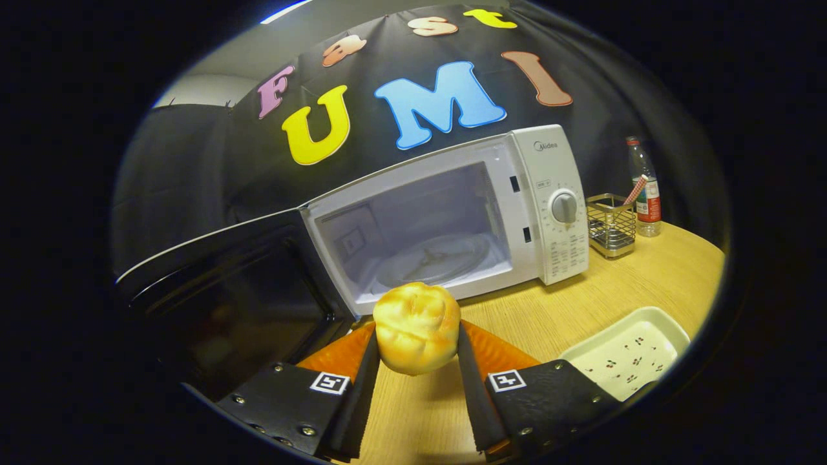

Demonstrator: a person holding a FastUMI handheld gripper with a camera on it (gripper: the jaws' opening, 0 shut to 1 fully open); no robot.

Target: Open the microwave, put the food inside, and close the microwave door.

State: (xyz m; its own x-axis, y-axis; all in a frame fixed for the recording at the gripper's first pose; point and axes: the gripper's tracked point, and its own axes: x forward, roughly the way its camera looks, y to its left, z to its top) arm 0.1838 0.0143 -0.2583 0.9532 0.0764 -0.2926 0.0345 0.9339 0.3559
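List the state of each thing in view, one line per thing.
microwave: cavity lit and bare apart from its glass turntable
microwave door: swung fully open
bun: held between the fingers, off the table, just before the cavity
gripper: shut on the bun
white tray: lying flat on the table, nothing in it
wire basket: upright beside the microwave
bottle: upright, capped

White microwave (452, 213) with dark glass door (226, 297) and grey dial (564, 207). Golden-yellow bun (417, 327), browner toward its underside; pale wood-grain table (581, 303). White tray (630, 352) speckled with small dark motifs, chrome wire basket (610, 225), red-labelled clear bottle (645, 187).
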